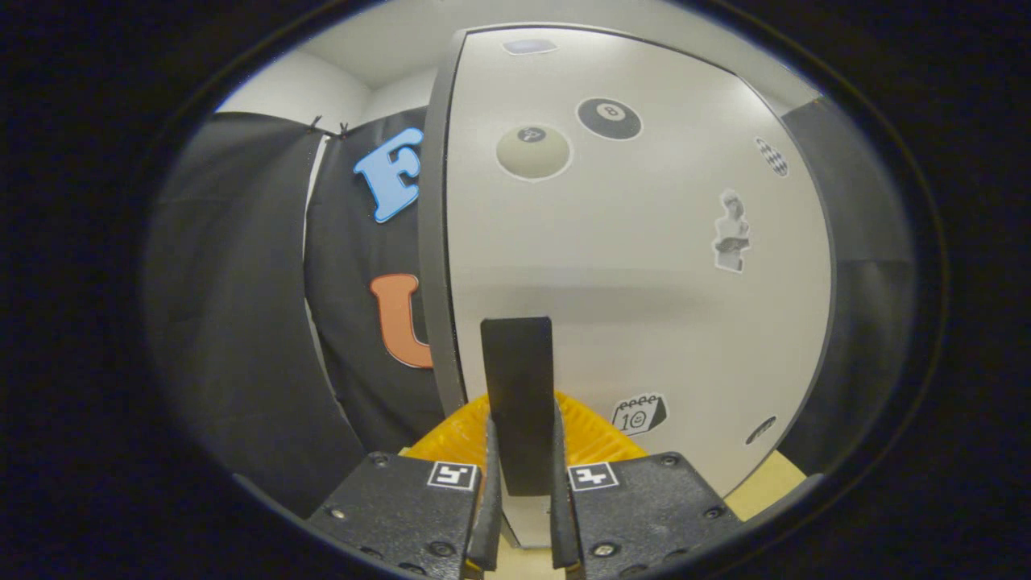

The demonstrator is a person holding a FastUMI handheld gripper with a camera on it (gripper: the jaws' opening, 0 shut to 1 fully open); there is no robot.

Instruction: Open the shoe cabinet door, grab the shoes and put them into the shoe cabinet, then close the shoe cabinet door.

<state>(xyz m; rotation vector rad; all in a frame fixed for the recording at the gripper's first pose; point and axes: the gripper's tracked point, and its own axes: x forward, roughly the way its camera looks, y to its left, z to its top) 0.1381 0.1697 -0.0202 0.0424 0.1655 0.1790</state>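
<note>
- Booth wall (pixel 242 322) hangs left of the cabinet; it is soft cloth
- Shoe cabinet door (pixel 628 266) stands just ahead, rigid and smooth, likely light on its hinges
- Dark handle (pixel 517 379) is the place to grip; gripper (pixel 522 515) is nearly closed, both fingers pinching it
- Cabinet contents hidden; shoes unseen
</note>
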